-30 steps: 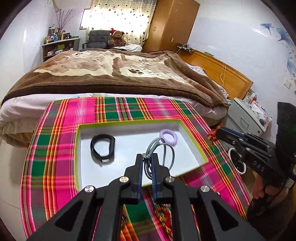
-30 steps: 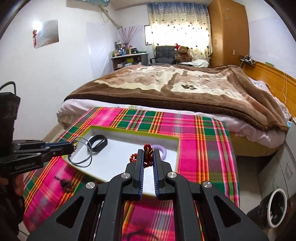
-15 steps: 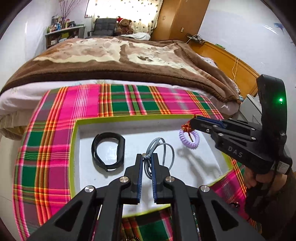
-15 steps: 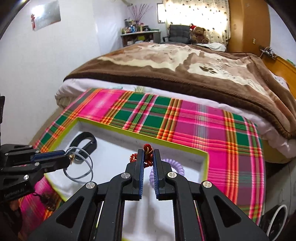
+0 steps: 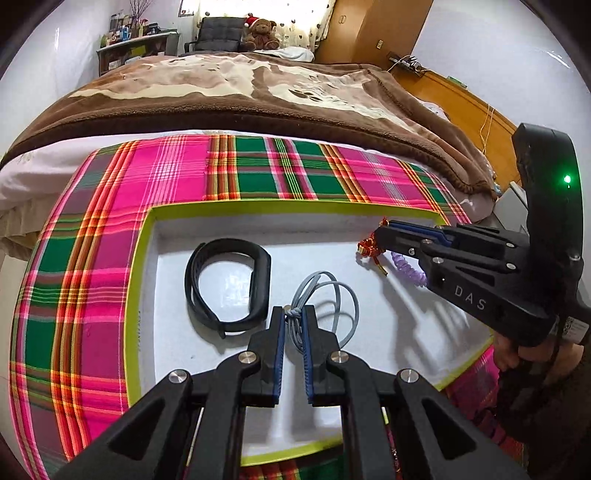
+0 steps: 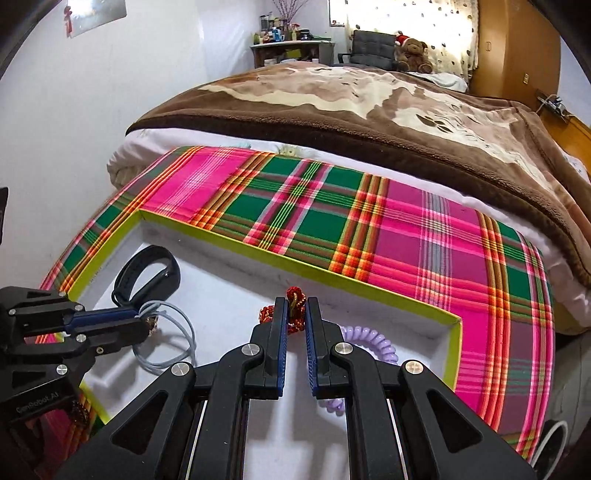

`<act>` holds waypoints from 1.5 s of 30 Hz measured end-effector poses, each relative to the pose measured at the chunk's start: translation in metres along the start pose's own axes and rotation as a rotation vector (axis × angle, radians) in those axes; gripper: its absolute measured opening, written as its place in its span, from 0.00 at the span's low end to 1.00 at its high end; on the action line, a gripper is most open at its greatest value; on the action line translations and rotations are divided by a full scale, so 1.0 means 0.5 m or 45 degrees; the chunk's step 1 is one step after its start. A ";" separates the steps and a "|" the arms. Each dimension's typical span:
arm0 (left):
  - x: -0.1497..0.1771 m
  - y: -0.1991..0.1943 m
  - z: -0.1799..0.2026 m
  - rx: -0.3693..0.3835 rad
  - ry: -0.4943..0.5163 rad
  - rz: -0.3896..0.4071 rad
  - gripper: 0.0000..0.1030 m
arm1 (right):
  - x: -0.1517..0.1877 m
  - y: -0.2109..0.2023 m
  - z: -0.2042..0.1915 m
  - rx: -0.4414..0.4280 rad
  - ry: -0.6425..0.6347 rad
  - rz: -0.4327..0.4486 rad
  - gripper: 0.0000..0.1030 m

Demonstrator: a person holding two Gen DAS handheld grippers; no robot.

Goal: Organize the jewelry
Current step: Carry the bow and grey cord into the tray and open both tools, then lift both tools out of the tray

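A white tray with a lime rim (image 5: 142, 258) (image 6: 236, 240) lies on a plaid cloth. My left gripper (image 5: 293, 314) (image 6: 147, 323) is shut on a grey cord bracelet (image 5: 332, 299) (image 6: 173, 332), holding it low over the tray floor. A black wristband (image 5: 229, 284) (image 6: 147, 273) lies in the tray to its left. My right gripper (image 6: 294, 306) (image 5: 382, 230) is shut on a red beaded bracelet (image 6: 293, 299) (image 5: 369, 249) above a lilac coil hair tie (image 6: 369, 343) (image 5: 406, 267).
The plaid-covered table (image 5: 166, 173) (image 6: 406, 236) stands against a bed with a brown blanket (image 5: 240, 92) (image 6: 369, 110). Small dark jewelry lies on the cloth by the tray's near edge (image 6: 79, 410). A wooden wardrobe (image 5: 369, 33) stands at the back.
Both grippers have moved forward and lower over the tray with their bracelets. The right gripper has come in over the tray's right part, above the coil tie.
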State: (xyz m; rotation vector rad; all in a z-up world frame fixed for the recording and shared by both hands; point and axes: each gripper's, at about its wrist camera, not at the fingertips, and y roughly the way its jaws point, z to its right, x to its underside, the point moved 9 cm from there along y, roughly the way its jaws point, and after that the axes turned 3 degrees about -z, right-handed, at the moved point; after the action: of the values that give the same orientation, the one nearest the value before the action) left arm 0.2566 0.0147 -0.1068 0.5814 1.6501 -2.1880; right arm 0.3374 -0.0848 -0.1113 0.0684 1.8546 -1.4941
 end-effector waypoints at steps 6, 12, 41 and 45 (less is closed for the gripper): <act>-0.007 0.014 0.005 -0.005 -0.006 -0.018 0.10 | -0.001 0.014 -0.005 0.031 -0.026 -0.006 0.09; -0.008 0.016 0.000 -0.002 -0.019 -0.022 0.13 | -0.001 0.015 -0.005 0.048 -0.033 -0.006 0.13; 0.011 -0.099 0.016 -0.055 -0.024 0.097 0.41 | 0.013 -0.125 -0.029 0.048 0.080 0.164 0.36; 0.024 -0.129 0.014 -0.089 -0.020 0.131 0.42 | 0.034 -0.157 -0.033 0.050 0.100 0.190 0.36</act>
State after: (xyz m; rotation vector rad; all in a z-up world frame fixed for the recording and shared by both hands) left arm 0.2133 0.0251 -0.0581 0.6143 1.6438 -2.0491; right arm 0.2798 -0.1022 -0.0555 0.2819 1.8392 -1.4419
